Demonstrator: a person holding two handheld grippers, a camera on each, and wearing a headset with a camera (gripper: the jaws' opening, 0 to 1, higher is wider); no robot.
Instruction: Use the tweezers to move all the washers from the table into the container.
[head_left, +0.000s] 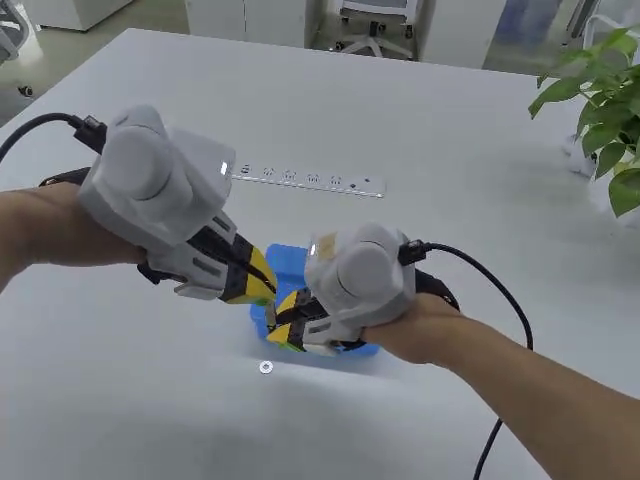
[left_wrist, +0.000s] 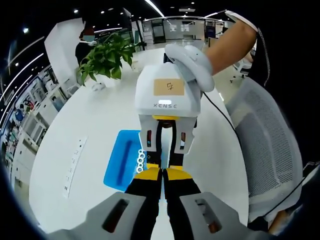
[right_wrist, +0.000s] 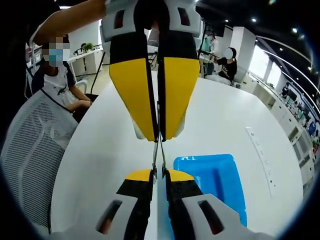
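Note:
Thin metal tweezers (right_wrist: 158, 152) run between the two grippers, which face each other tip to tip. My left gripper (head_left: 268, 283) is shut on one end, its yellow tips pressed together (left_wrist: 163, 174). My right gripper (right_wrist: 159, 176) is shut on the other end, just above the blue container (head_left: 288, 258). One small washer (head_left: 265, 367) lies on the white table in front of the container. A short row of small white rings (left_wrist: 141, 162) shows beside the right gripper's fingertip; I cannot tell what they rest on.
A white power strip (head_left: 310, 180) lies flat behind the container. A potted plant (head_left: 600, 90) stands at the table's far right. A mesh office chair (right_wrist: 35, 150) stands by the table's near side, and people sit beyond it. Cables trail from both grippers.

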